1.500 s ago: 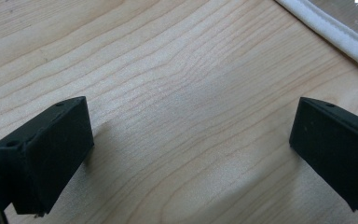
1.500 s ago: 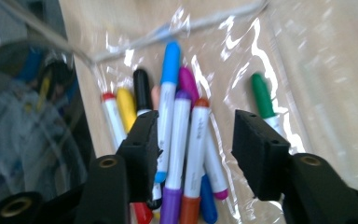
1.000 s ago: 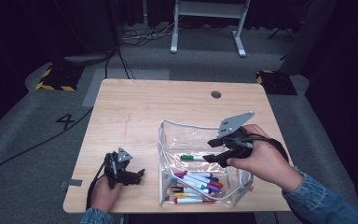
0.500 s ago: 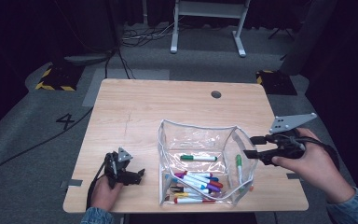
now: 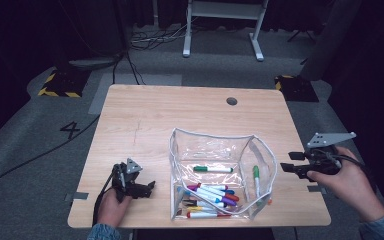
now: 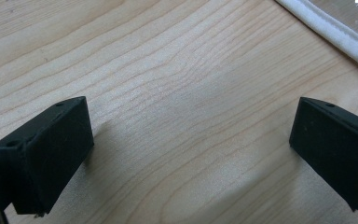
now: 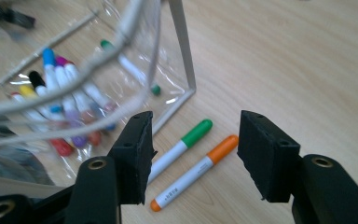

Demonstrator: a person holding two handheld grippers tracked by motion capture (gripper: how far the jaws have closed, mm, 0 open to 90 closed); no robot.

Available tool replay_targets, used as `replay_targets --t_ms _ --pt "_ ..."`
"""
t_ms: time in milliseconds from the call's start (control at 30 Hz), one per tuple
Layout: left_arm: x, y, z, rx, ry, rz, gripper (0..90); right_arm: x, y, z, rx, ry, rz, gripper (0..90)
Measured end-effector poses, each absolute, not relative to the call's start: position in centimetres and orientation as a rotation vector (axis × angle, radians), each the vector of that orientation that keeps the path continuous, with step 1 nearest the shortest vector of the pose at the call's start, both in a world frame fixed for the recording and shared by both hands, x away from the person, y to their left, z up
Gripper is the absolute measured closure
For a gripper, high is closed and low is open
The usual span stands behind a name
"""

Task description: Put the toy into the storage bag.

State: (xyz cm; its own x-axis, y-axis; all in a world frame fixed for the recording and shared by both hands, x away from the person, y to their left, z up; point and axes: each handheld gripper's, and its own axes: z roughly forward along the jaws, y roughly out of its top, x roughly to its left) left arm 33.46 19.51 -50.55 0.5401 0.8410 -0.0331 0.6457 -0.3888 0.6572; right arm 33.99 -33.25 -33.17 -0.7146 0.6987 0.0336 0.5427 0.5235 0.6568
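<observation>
Right gripper (image 7: 193, 158) held off the right edge of the worktop (image 5: 145, 120), fingers (image 7: 133, 154) spread apart with nothing between them. Just beyond the gap between those fingers, lying flat on the wood: an orange-capped marker (image 7: 196, 172) nearest, and a green-capped marker (image 7: 179, 142) just beside it on the far side, roughly parallel, both close to the pouch's lower corner. Seen from above, the green-capped marker (image 5: 255, 181) appears along the pouch's right wall. Farther along, left of the fingers: a clear pouch (image 7: 177, 42) with white piping, standing open, holding a heap of coloured markers (image 7: 60, 102) along its near end and one green-capped marker (image 5: 212, 169) lying apart across the middle.

Left gripper (image 5: 139, 189) resting on the worktop near its front left corner, held in the left hand (image 5: 111, 207), fingers (image 6: 46, 154) wide apart over bare wood, clamped on nothing. Beyond the right-hand finger, at the far corner of the left gripper view, the pouch's white piped edge (image 6: 326, 28), well apart from the fingertips.

Farther off on the worktop, past the pouch: a small round hole (image 5: 231, 101) near the back edge.
</observation>
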Motion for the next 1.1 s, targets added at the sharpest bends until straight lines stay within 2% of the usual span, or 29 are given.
replay_targets --t_ms 467,700,833,967,1100 --pt "33.5 19.5 -50.6 2.157 1.195 0.408 0.0 36.5 -33.9 -44.9 1.268 2.575 0.876 47.7" --pt "33.5 19.5 -50.6 2.157 1.196 0.408 0.0 36.7 -33.8 -47.4 1.301 2.538 0.893 48.6" --pt "33.5 19.5 -50.6 2.157 1.195 0.408 0.0 36.8 -34.0 -47.9 1.297 2.514 0.878 56.6" --pt "33.5 19.5 -50.6 2.156 1.196 0.407 0.0 36.7 -34.3 -47.9 1.245 2.494 0.799 73.3" --pt "33.4 19.5 -50.6 2.156 1.196 0.407 0.0 36.6 -34.6 -47.9 1.265 2.483 0.802 76.6"
